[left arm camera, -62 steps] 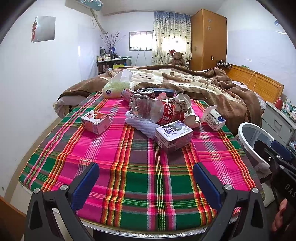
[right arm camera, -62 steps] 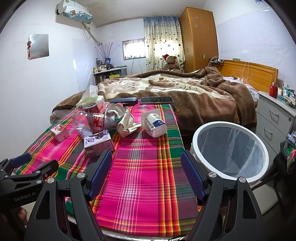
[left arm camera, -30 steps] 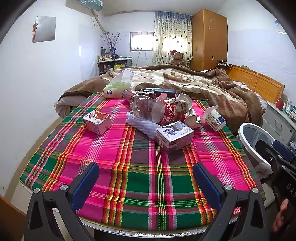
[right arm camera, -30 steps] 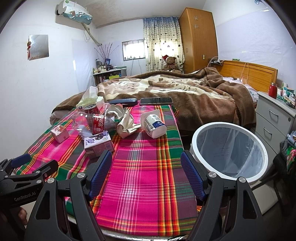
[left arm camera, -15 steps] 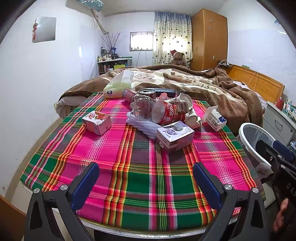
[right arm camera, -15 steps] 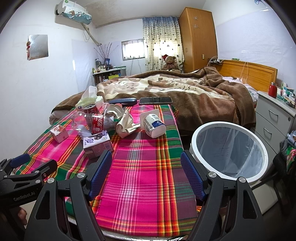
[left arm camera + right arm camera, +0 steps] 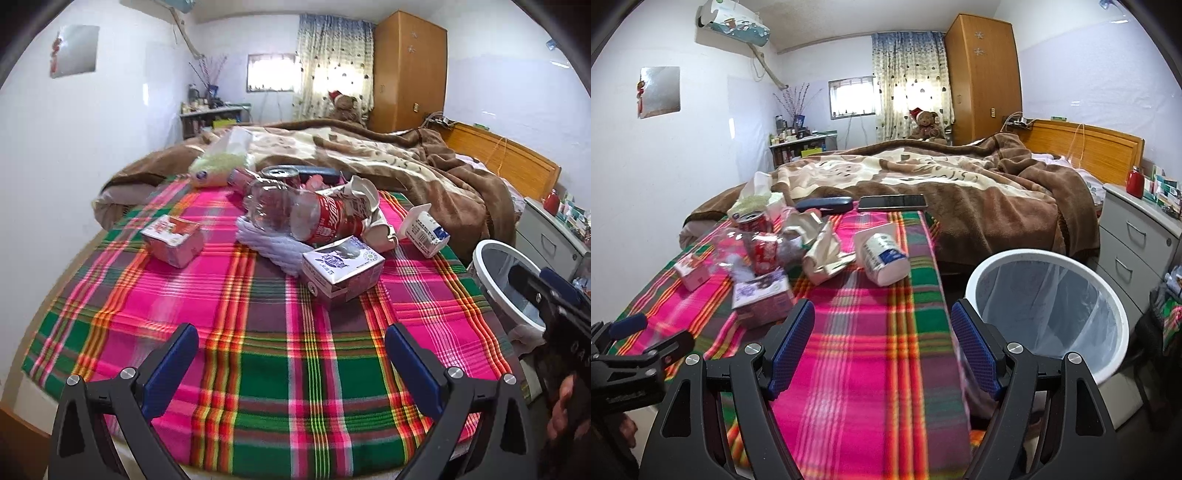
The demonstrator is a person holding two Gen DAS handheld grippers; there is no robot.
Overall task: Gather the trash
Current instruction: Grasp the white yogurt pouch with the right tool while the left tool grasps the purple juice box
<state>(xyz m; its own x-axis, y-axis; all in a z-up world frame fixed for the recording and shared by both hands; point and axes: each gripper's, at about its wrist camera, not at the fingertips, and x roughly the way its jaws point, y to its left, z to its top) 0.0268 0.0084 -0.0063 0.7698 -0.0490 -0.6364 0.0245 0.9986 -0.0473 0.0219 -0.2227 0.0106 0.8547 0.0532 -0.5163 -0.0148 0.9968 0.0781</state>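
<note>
Right gripper (image 7: 882, 347) moved forward, table (image 7: 871, 387) blurred, fingers apart

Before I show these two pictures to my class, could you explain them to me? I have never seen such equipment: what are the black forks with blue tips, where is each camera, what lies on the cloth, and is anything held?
A person holds one two-finger gripper in each hand; there is no robot arm. Each picture comes from a camera on a gripper, looking along its fingers. The left gripper and right gripper are both open and hold nothing. On the plaid tablecloth lie a plastic bottle, a soda can, a purple carton, a pink carton, a white cup and crumpled paper. A white bin stands beside the table.
</note>
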